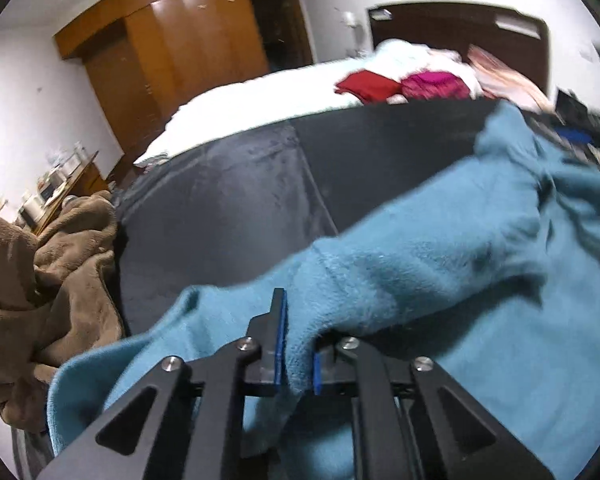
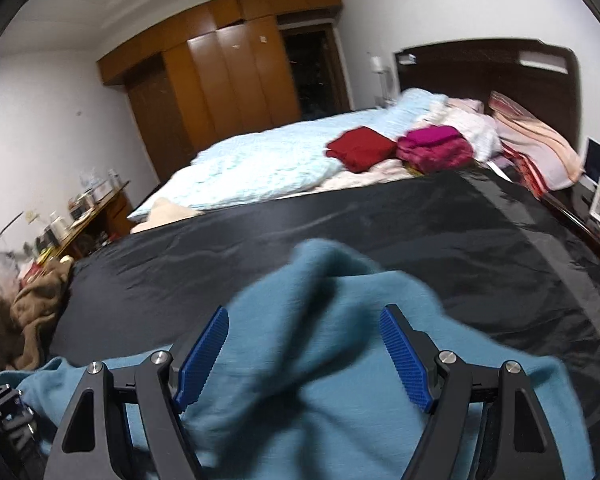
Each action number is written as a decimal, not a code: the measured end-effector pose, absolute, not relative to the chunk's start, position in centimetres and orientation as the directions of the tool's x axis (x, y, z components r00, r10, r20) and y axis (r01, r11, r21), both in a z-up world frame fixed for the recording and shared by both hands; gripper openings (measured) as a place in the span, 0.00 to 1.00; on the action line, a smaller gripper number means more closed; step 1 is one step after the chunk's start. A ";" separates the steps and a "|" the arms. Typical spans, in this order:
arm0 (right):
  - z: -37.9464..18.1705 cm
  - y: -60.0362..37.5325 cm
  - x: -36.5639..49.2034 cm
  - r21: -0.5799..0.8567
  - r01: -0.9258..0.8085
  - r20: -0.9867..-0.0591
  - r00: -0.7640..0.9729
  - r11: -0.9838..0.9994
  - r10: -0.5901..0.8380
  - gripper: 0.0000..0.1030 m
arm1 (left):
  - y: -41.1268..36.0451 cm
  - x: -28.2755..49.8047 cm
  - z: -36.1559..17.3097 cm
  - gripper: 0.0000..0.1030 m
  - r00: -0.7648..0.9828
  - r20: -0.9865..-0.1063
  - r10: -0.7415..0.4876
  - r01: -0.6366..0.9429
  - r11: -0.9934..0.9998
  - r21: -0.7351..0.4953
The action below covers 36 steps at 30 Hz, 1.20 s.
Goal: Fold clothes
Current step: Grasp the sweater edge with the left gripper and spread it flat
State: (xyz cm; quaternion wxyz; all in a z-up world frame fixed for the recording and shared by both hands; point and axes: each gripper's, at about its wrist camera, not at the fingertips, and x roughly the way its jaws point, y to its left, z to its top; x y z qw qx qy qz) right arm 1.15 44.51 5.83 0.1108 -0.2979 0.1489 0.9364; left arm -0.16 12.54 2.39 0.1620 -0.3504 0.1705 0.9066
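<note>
A teal fleece garment (image 1: 440, 280) lies rumpled on the black sheet (image 1: 240, 200) that covers the near part of the bed. My left gripper (image 1: 298, 344) is shut on a fold of this garment, and the cloth bunches up between its blue pads (image 1: 281, 340). In the right wrist view the same teal garment (image 2: 320, 360) spreads beneath my right gripper (image 2: 304, 354). That gripper stands open, its blue pads (image 2: 202, 360) wide apart above the cloth and pressing on nothing.
A brown blanket (image 1: 40, 288) is heaped at the left of the bed. Folded red clothes (image 2: 360, 148) and magenta clothes (image 2: 434, 148) sit farther back near the pillows (image 2: 532, 136). A wooden wardrobe (image 2: 220, 80) and a cluttered side table (image 2: 88, 212) stand beyond.
</note>
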 end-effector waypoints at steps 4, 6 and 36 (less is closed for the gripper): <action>5.2 47.8 2.1 0.141 -0.310 -0.646 -0.749 -0.940 0.150 0.78 | 12.0 -1.9 3.9 0.08 -0.732 -0.660 0.171 -0.352 -0.924 0.151; 4.9 48.5 2.5 0.082 -0.291 -0.665 -0.729 -0.953 0.166 0.78 | 11.7 -2.7 4.3 0.08 -0.730 -0.660 0.177 -0.333 -0.936 0.117; 0.1 50.7 -11.5 -0.249 -0.382 -0.739 -0.519 -0.890 0.429 0.90 | 15.5 -17.9 2.4 0.11 -0.622 -0.779 0.074 -0.225 -0.971 0.087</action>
